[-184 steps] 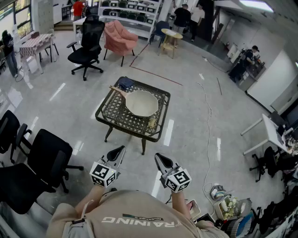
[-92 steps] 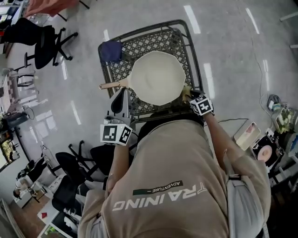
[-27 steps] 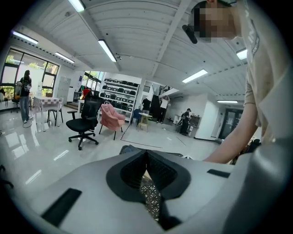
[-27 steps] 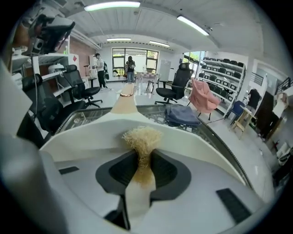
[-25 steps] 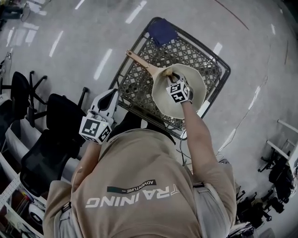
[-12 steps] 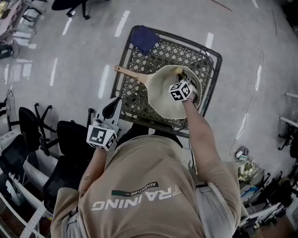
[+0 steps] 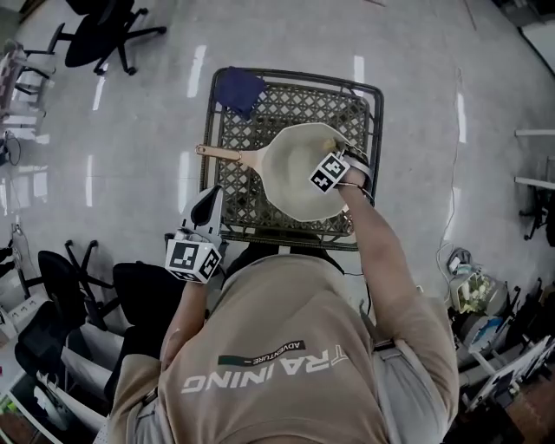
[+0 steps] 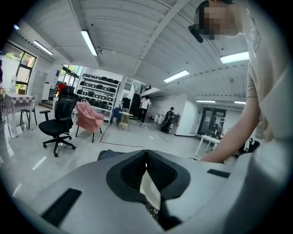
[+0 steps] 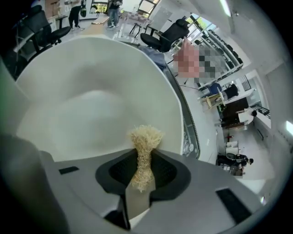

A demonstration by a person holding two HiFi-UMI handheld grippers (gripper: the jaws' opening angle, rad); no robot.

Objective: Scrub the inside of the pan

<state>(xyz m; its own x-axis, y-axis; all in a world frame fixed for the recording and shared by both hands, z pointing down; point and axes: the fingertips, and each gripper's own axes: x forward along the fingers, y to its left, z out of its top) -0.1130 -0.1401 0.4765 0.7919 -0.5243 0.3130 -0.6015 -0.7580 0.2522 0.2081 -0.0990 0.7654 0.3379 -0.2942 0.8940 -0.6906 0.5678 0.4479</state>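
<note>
A cream pan [image 7: 290,178] with a wooden handle [image 7: 221,154] pointing left lies on the black lattice table [image 7: 238,186]. My right gripper [image 7: 336,159] is inside the pan near its right wall, under its marker cube. In the right gripper view it [image 9: 144,165] is shut on a straw-coloured scrubber [image 9: 145,139] whose tuft meets the pan's pale inside [image 9: 91,105]. My left gripper [image 7: 208,201] hovers at the table's near left edge, apart from the pan. In its own view the left gripper [image 8: 146,161] has its jaws together with nothing between them.
A dark blue cloth [image 7: 240,89] lies on the table's far left corner. Black office chairs [image 7: 143,290] stand close on the left and another [image 7: 104,26] farther off. Clutter [image 7: 473,290] sits on the floor at right. A person's arm [image 8: 229,146] reaches over the table.
The right gripper with the scrubber has slid across the pan's inside, from the handle side to the opposite wall. The left gripper stays beside the table's edge.
</note>
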